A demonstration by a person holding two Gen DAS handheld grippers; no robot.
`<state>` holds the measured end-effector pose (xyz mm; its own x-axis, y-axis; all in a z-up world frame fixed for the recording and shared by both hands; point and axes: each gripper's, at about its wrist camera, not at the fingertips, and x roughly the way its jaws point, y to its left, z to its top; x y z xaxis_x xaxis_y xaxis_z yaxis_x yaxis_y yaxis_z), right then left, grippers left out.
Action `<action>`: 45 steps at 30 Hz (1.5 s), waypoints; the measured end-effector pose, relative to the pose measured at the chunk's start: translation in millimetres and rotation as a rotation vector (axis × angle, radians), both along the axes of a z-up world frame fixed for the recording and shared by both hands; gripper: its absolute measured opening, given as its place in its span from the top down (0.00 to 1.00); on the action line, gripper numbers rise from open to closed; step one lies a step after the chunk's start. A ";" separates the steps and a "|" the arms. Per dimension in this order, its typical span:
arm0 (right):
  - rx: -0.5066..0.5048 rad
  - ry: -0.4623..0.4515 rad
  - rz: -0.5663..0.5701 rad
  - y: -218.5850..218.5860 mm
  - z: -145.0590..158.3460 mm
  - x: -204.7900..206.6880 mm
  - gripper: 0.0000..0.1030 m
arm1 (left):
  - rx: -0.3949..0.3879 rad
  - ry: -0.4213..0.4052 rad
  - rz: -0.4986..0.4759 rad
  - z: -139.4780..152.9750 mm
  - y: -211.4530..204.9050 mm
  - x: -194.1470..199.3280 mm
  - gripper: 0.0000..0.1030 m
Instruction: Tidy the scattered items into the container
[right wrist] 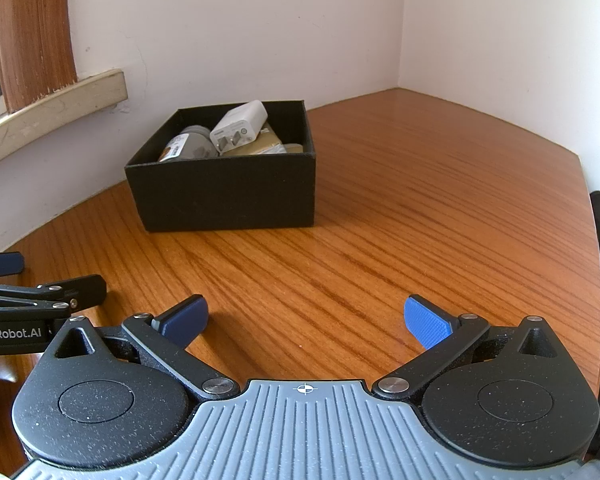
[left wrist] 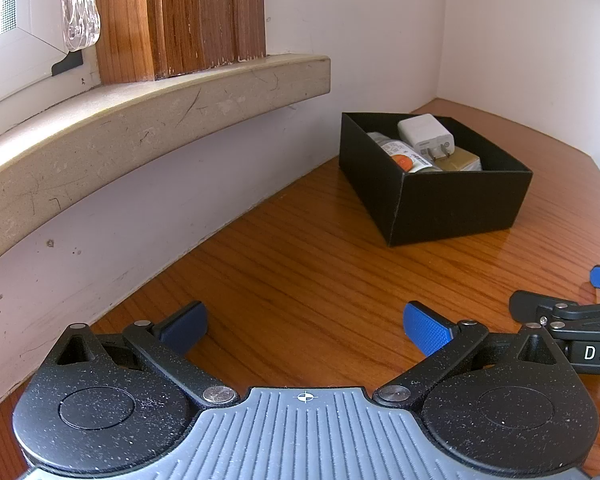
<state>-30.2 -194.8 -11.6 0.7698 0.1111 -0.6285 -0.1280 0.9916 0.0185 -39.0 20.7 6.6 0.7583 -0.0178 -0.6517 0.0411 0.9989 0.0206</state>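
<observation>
Plainly, the wooden table point(right wrist: 380, 208) offers broad bare room: in the right wrist view it runs from the lower centre up to the wall corner at the upper right, and its right edge curves down the frame beside a dark shape at the far right that cannot be identified. Along the left of both views the table meets a white wall under a stone window sill point(left wrist: 140, 128), with a wood frame point(left wrist: 180, 16) standing on the sill at the upper left.

One black box point(right wrist: 228, 188) sits on the table, upper left of centre in the right wrist view and upper right in the left wrist view, near the wall. Inside it lie at least three things: one white charger point(right wrist: 240, 124) with two prongs resting tilted on top, one grey labelled bottle point(right wrist: 190, 146) on its side, and one tan packet point(right wrist: 268, 144) beneath the charger.

Two grippers show. The left gripper point(left wrist: 304, 328) hovers low over bare table with its blue fingers spread wide and nothing between them. The right gripper point(right wrist: 306, 320) is likewise spread and empty. Each appears at the other's frame edge, just beside it. Nothing lies between the grippers and the box.
</observation>
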 end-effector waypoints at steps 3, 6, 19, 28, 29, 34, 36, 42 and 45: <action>0.000 0.000 0.000 -0.4 0.1 -0.4 0.00 | 0.000 0.000 0.000 0.0 0.0 0.0 0.00; 0.000 0.000 0.000 -0.1 0.0 0.0 0.00 | 0.000 0.000 0.000 -0.2 0.0 0.0 0.00; 0.000 0.000 0.000 -0.2 0.0 -0.1 0.00 | 0.000 0.000 0.000 -0.4 -0.3 0.1 0.00; 0.000 0.000 0.000 -2.3 -1.2 0.4 0.00 | 0.000 0.000 0.000 -0.6 -0.5 0.2 0.00; 0.000 0.000 0.000 -2.5 -1.4 0.5 0.00 | 0.000 0.000 0.000 -0.7 -0.5 0.2 0.00; 0.000 0.000 0.001 -2.6 -0.6 1.2 0.00 | -0.001 0.000 0.000 -0.9 -0.5 0.2 0.00; 0.000 0.000 0.001 -2.4 -0.4 1.6 0.00 | -0.001 0.000 0.001 -0.9 -0.6 0.2 0.00; 0.000 0.000 0.001 -3.0 0.2 1.4 0.00 | -0.001 0.000 0.000 -0.9 -0.5 0.2 0.00; 0.001 0.000 0.001 -2.9 0.1 1.8 0.00 | -0.001 0.000 0.000 -0.7 -0.4 0.2 0.00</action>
<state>-28.4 -197.7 -11.4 0.7696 0.1120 -0.6286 -0.1287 0.9915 0.0191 -38.8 20.3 5.8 0.7582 -0.0179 -0.6518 0.0408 0.9990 0.0199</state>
